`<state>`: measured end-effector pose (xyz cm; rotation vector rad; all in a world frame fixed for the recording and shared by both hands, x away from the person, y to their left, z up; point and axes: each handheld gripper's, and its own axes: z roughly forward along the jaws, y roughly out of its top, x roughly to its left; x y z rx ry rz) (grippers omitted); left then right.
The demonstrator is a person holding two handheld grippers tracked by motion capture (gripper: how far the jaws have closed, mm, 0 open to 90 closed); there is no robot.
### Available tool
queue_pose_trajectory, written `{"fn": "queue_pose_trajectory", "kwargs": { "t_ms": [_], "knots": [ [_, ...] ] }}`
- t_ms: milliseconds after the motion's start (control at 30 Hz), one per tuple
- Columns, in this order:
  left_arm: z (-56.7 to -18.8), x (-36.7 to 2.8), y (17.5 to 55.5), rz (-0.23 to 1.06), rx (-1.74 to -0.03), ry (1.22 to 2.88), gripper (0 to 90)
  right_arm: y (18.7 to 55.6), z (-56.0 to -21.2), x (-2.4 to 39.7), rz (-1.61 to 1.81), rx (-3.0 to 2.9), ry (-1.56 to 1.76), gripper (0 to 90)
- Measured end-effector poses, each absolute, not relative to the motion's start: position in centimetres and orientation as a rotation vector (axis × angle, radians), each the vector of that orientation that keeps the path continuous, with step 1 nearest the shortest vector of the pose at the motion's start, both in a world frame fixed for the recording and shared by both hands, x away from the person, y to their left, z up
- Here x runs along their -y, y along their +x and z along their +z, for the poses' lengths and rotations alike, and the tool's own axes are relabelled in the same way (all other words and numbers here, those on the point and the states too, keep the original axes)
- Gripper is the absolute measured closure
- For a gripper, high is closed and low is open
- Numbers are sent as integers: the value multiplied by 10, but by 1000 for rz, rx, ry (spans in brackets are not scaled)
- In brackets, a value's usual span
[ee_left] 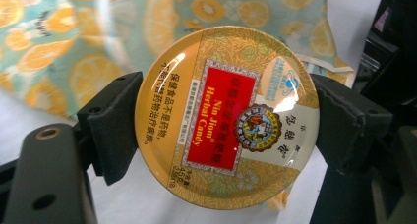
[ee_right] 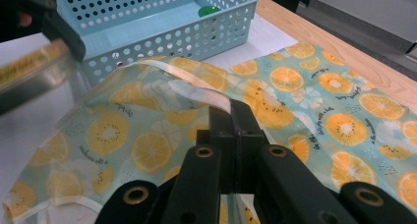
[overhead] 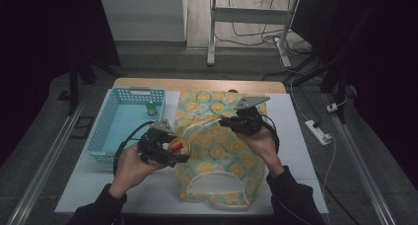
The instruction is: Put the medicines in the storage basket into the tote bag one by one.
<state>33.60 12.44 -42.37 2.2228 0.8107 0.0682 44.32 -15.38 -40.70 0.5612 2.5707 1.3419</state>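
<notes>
On the tabletop (overhead: 296, 136), a white board laid over a wooden top, the largest thing is a cloth bag (overhead: 217, 146) printed with orange slices on pale green, spread flat across the middle with a white-trimmed handle at its near end. Left of it, its near corner just beside the bag's edge, stands a light blue perforated basket (overhead: 106, 131) with a small green-lidded jar (overhead: 152, 108) inside near its far right corner. The right gripper (overhead: 224, 120) sits over the upper middle of the bag, its jaws clenched on the bag's white-edged rim (the right gripper view shows the cloth (ee_right: 147, 126) and its trim pinched between the closed jaws and lifted into an arch above the rest of the fabric). The left gripper (overhead: 180, 147) hovers at the bag's left edge, between basket and bag, grasping a round yellow candy tin (ee_left: 227, 117) by its rim, one jaw pressed to each side. The tin's lid faces the left gripper's camera, showing a red label panel reading "Herbal Candy"; in the high view the tin (overhead: 179, 146) is a small yellow disc held just above the bag's left side, near the raised opening.
</notes>
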Motion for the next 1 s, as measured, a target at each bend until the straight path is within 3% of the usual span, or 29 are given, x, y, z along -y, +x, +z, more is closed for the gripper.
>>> {"fn": "queue_pose_trajectory", "kwargs": {
  "t_ms": [1000],
  "knots": [
    [-457, -57, 361, -34, -704, 2287, 203, 441, -410, 147, 1342, -2583, 533, 900]
  ]
}}
